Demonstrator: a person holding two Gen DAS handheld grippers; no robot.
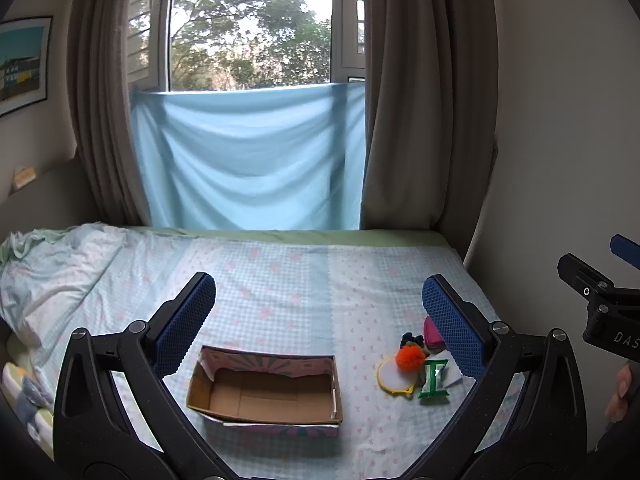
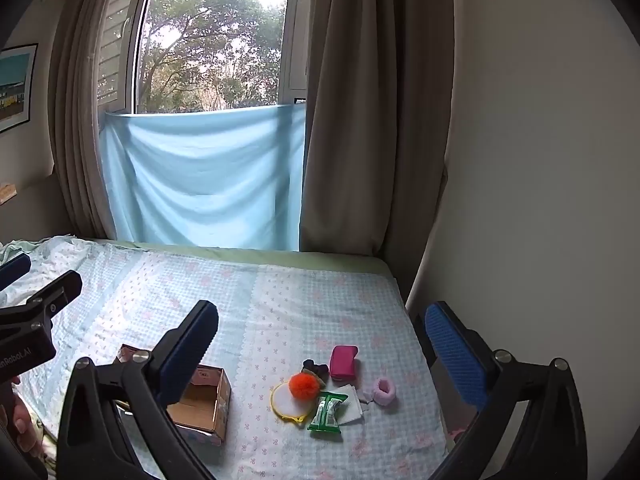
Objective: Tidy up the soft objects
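An open cardboard box [image 1: 264, 392] lies on the bed; it also shows in the right wrist view [image 2: 200, 400]. To its right lies a small pile: an orange pom-pom [image 2: 304, 386], a yellow-rimmed round piece [image 2: 284, 402], a green packet [image 2: 328, 412], a black scrunchie [image 2: 314, 370], a magenta pouch [image 2: 343, 362], a pink scrunchie [image 2: 384, 391] and a white tissue [image 2: 352, 402]. My left gripper [image 1: 320, 320] is open above the box. My right gripper [image 2: 324, 344] is open above the pile. Both are empty.
The bed [image 1: 280, 280] has a pale blue flowered sheet. A crumpled quilt [image 1: 52, 272] lies at the left. A wall [image 2: 540, 200] runs along the bed's right edge. Curtains [image 1: 424, 100] and a blue cloth [image 1: 248, 160] hang behind.
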